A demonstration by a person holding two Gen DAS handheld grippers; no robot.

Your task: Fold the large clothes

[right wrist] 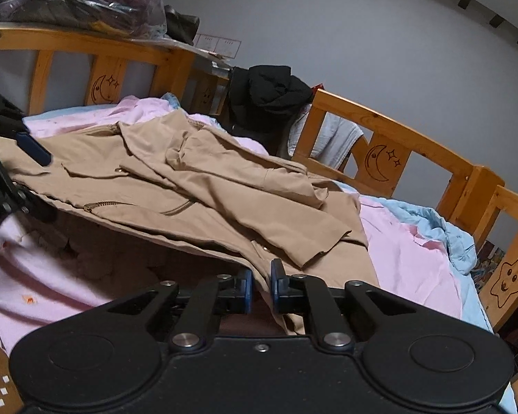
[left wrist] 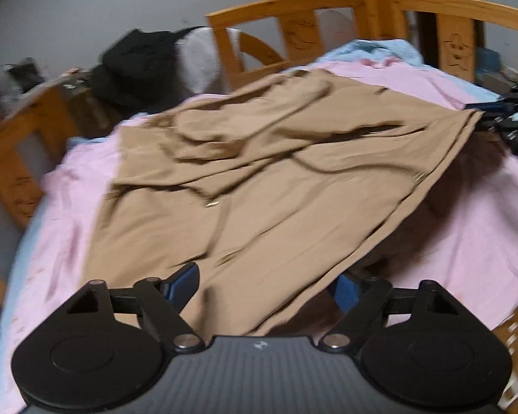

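While its near edge hangs lifted off the pink sheet [right wrist: 407,252], tan coat [left wrist: 259,172] lies across bed; left gripper [left wrist: 262,284] spread wide, cloth draped between (grip uncertain); right gripper [right wrist: 260,288] pinched on hem; mid-fold, probably; next: carry edge far.

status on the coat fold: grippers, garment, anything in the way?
Left gripper jaws wide, tan coat hem between them. Right gripper shut on hem, edge raised off pink sheet. Nothing blocking.
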